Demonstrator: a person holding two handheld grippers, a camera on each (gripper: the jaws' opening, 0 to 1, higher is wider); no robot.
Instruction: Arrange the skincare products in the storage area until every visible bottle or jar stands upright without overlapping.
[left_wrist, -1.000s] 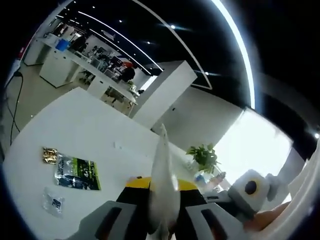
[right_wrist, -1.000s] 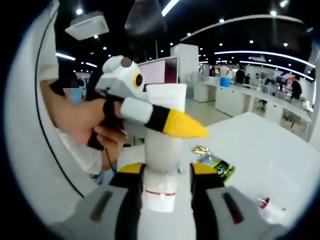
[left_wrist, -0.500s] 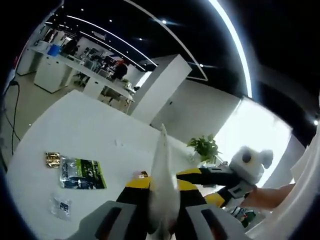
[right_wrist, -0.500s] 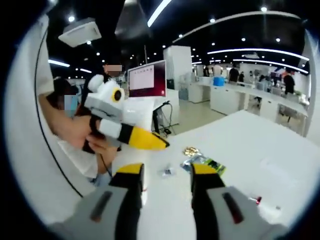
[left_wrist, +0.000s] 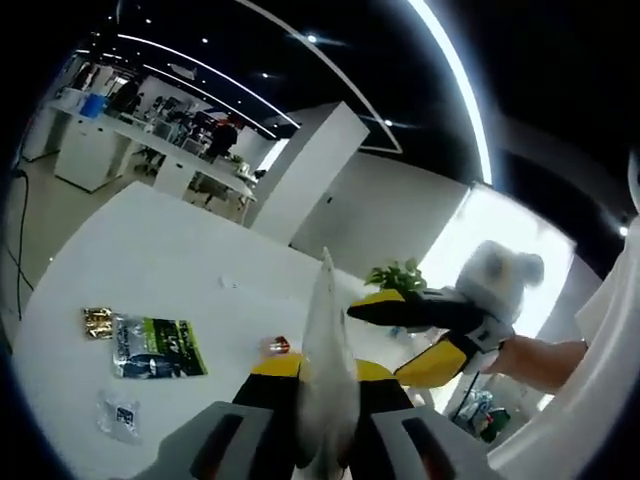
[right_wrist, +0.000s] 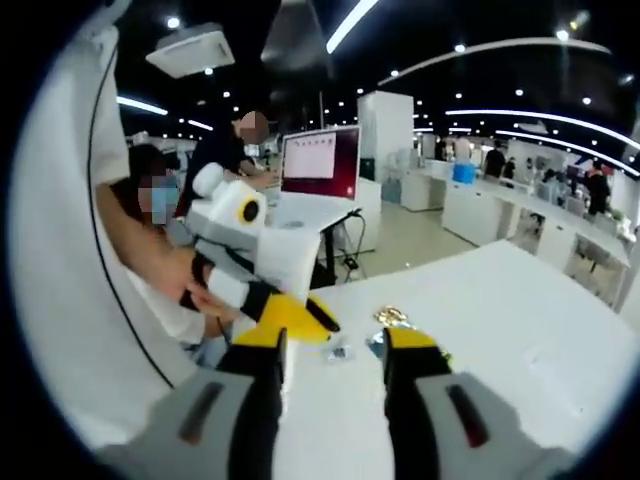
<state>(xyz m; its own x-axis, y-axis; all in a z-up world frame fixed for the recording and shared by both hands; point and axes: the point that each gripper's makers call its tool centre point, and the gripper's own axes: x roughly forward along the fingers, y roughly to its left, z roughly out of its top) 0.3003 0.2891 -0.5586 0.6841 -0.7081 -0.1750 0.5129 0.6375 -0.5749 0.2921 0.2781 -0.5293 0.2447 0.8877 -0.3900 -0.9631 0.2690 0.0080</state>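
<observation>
While both views tilt with the hands, the surface reads as one large white table (left_wrist: 150, 260) in an open office with ceiling strip lights, white counters at the far side and a white pillar (left_wrist: 305, 170). On the table in the left gripper view lie a green-and-black sachet (left_wrist: 158, 347), a small gold packet (left_wrist: 98, 321) just beside it, a clear sachet (left_wrist: 118, 416) nearer the camera, and a small red-capped item (left_wrist: 275, 346) further in. A potted plant (left_wrist: 392, 276) stands beyond the table edge. In the right gripper view a red-lit monitor (right_wrist: 322, 162) sits on a desk behind, and people are seated near it.

Left gripper (left_wrist: 322, 385): jaws clamped on a white tube (left_wrist: 325, 350) held edge-on, its crimped end pointing up; the tube is off the table. In the right gripper view the left gripper shows in the person's hand (right_wrist: 195, 285).

Right gripper (right_wrist: 335, 350): jaws apart, nothing between them; it shows in the left gripper view with yellow tips spread.

Change vs 1.0 s ago: the right gripper then gripped the tube's lower end; it has since let go and drawn away, leaving the tube with the left gripper alone.
</observation>
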